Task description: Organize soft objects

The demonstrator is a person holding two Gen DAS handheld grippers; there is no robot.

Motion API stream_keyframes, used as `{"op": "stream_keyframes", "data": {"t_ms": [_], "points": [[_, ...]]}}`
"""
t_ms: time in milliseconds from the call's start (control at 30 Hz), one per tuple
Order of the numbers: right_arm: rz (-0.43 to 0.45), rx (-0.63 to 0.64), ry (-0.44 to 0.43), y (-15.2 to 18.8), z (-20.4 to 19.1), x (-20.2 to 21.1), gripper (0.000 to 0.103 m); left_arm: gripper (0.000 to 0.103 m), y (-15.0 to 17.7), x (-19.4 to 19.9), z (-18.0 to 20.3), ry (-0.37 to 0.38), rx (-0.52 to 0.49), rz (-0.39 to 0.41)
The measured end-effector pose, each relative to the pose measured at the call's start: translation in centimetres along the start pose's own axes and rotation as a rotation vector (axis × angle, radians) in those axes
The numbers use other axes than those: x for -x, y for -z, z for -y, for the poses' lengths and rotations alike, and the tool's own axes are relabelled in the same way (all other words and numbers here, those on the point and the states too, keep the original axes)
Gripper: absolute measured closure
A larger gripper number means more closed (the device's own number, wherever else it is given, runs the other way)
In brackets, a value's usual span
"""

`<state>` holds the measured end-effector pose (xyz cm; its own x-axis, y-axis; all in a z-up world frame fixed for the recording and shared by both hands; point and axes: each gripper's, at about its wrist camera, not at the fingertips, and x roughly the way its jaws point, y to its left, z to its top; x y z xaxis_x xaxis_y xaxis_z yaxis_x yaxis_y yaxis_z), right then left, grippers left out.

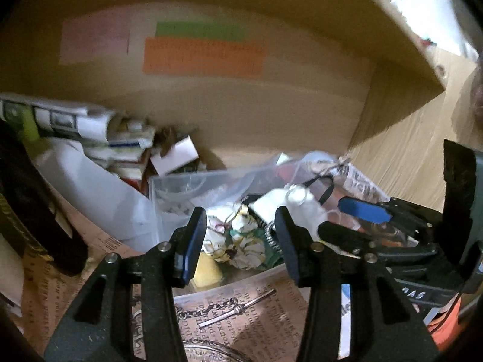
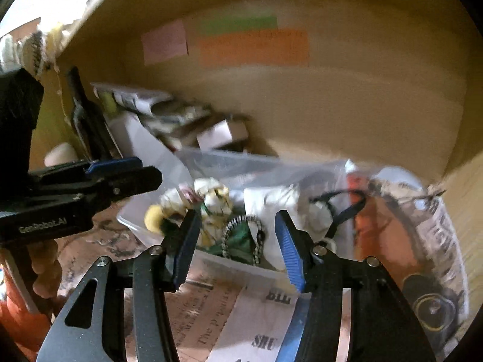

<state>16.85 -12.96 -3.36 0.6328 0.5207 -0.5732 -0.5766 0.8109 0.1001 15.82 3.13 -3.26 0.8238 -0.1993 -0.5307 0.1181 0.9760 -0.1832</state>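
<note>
Both grippers, left [image 1: 240, 244] and right [image 2: 237, 249], jaws wide, empty, above floral cloth [image 2: 211, 202].

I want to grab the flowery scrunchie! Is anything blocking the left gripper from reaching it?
Nothing visible blocks it. The left gripper is open, and the floral scrunchie lies straight ahead between its fingers, inside the clear plastic bin. A speckled cord lies just right of it.

Blurred colored labels [image 1: 202, 54] on box wall, text unreadable.
</note>
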Motion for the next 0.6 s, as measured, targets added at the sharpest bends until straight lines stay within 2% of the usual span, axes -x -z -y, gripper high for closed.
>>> {"op": "stream_keyframes", "data": {"t_ms": [133,167,267,400,467,600], "points": [[0.090,0.020,0.001,-1.1,-0.5,3.4,0.054,0.056,-0.5,3.0,0.5,-0.013,-0.011,0.081],[0.108,0.023,0.001,-1.2,-0.6,4.0,0.051,0.056,-0.6,3.9,0.6,-0.016,-0.015,0.107],[0.167,0.019,-0.003,-1.6,-0.7,5.9,0.040,0.047,-0.6,6.1,1.0,-0.016,-0.021,0.162],[0.218,0.015,-0.006,-1.8,-1.0,7.8,0.037,0.036,-0.5,8.5,1.9,-0.035,-0.044,0.228],[0.248,0.012,-0.001,-1.7,-1.0,8.5,0.023,0.028,-0.3,9.5,2.2,-0.046,-0.051,0.255],[0.289,0.021,0.012,-1.4,-1.4,9.7,0.019,0.018,0.0,10.8,2.7,-0.057,-0.058,0.290]]}}
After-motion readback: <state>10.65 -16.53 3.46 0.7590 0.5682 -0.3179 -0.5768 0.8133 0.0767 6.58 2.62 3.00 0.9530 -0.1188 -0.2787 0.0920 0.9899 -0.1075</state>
